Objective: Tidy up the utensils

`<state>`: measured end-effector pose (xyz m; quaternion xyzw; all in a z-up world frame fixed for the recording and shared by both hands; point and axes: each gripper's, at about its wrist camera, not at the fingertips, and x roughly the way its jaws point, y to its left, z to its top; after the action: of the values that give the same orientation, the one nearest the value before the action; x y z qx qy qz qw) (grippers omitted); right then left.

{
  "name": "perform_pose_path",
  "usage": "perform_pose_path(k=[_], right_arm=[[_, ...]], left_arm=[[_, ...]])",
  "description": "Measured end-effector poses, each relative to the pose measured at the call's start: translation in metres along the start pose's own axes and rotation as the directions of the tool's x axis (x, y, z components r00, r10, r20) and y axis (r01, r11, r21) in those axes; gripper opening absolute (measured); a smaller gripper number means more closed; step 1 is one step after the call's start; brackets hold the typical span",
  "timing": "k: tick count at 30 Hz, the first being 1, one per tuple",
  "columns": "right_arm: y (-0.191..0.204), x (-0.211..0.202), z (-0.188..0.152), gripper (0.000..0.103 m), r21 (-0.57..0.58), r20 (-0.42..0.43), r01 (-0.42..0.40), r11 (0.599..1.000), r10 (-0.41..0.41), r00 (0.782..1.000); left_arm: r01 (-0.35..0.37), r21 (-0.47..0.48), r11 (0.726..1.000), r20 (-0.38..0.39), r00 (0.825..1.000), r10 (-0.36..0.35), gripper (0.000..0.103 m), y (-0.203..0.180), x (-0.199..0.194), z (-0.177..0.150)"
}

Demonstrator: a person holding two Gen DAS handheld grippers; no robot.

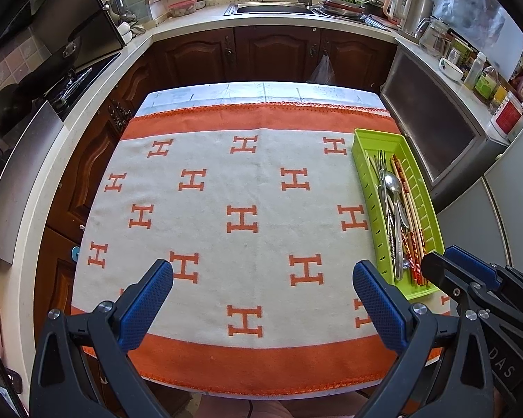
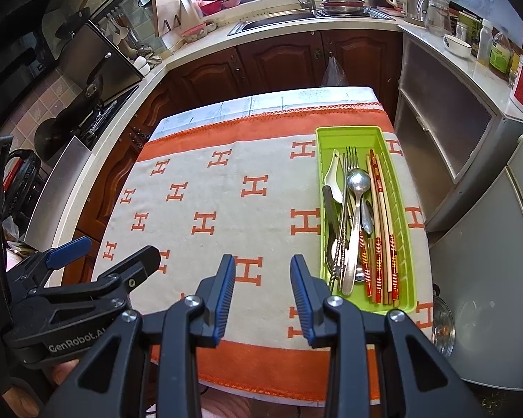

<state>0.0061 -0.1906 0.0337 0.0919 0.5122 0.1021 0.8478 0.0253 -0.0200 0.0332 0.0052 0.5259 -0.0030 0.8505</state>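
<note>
A green utensil tray (image 1: 362,139) (image 2: 348,136) lies along the right side of the table. Inside it lie a metal spoon (image 2: 357,188) (image 1: 391,183), a fork (image 2: 351,160), a white ceramic spoon (image 2: 334,181), chopsticks (image 2: 378,230) (image 1: 409,216) and other cutlery. My left gripper (image 1: 263,280) hovers open over the blanket near the table's front edge, nothing between its fingers. My right gripper (image 2: 263,275) is open about halfway and empty, just left of the tray's near end. Each gripper shows in the other's view: the right gripper (image 1: 446,261) beside the tray, the left gripper (image 2: 111,250) at the left.
A white blanket (image 1: 240,181) with orange H marks and orange borders covers the table. Counters wrap around it: a stove (image 1: 66,87) at the left, a sink (image 1: 272,7) at the back, a steel cabinet (image 1: 436,129) and a fridge close on the right.
</note>
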Motion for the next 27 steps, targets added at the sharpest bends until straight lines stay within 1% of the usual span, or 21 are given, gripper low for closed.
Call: perform_pose_path(k=[27], right_arm=[[0.005,0.007,-0.0032,0.033,0.005,-0.02,-0.006,1.0,0.006,1.0]], left_arm=[[-0.006,-0.013,1.0,-0.023,1.0,0.006,0.102,0.0055,0.0047,-0.0008]])
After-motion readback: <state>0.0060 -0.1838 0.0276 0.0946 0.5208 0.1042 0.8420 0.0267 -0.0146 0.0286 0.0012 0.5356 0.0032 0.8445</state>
